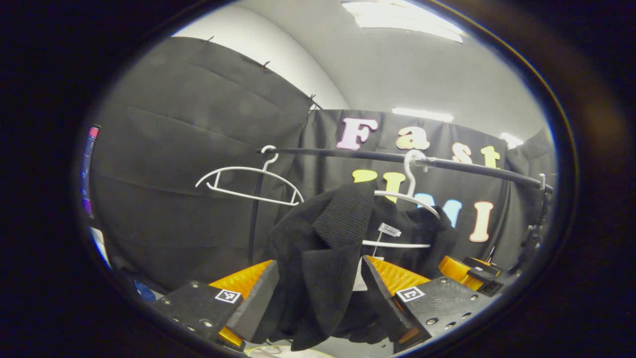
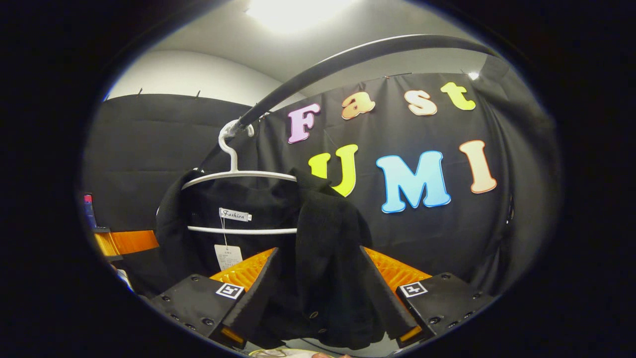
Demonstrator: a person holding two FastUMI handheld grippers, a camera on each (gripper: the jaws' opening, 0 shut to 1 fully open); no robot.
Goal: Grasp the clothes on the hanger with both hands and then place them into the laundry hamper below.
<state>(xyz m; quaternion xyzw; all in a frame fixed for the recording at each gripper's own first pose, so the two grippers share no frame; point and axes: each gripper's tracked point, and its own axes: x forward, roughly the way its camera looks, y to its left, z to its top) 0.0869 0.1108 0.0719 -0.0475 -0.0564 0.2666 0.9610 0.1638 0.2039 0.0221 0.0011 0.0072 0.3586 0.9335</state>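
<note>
A black knitted garment (image 1: 328, 248) hangs on a white hanger (image 1: 408, 198) from the dark rail (image 1: 447, 163). In the left gripper view my left gripper (image 1: 318, 318) is shut on a bunched fold of it, pulled up past the hanger's end. The right gripper (image 1: 467, 271) shows farther off at the garment's other side. In the right gripper view my right gripper (image 2: 318, 318) is shut on the garment (image 2: 328, 238) where it droops off the hanger (image 2: 238, 174). A tag and neck label (image 2: 235, 214) show inside the collar. The left gripper (image 2: 129, 241) shows at the far left.
An empty white hanger (image 1: 248, 184) hangs farther along the rail (image 2: 348, 54), left of the garment. A thin upright post (image 1: 256, 219) of the rack stands behind it. Black cloth walls close in the booth at the back and sides.
</note>
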